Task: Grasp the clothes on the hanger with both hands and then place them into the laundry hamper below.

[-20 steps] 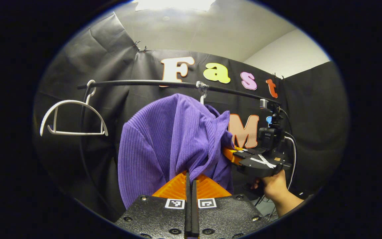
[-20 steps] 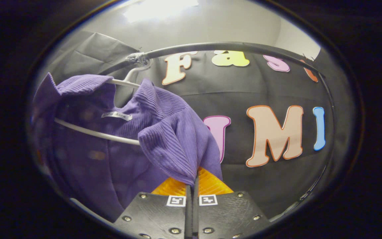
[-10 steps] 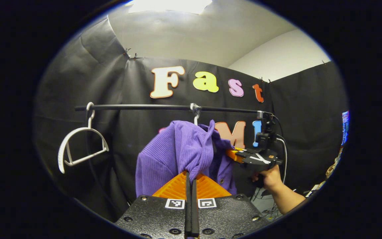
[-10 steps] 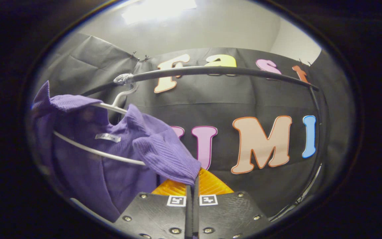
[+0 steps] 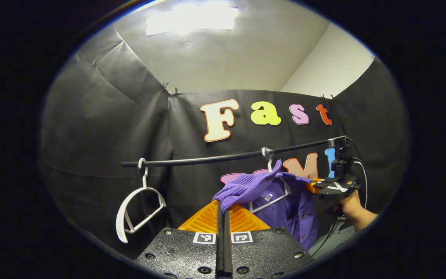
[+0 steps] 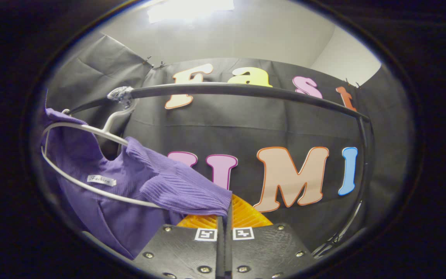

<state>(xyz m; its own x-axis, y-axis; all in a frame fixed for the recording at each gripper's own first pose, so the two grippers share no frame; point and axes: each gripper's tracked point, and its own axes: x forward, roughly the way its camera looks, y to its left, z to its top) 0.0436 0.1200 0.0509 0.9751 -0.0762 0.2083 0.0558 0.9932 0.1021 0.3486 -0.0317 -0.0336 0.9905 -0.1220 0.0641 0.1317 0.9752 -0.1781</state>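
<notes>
With both fingers pinched together, left gripper point(image 5: 223, 212) and right gripper point(image 6: 226, 214) clamp purple shirt point(image 6: 130, 182).

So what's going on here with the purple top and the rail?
A person holds a claw in each hand. The left claw and the right claw are each shut on a shoulder of the purple top, pulling it off its white hanger, which hangs from the black rail. An empty hanger hangs nearby.
</notes>
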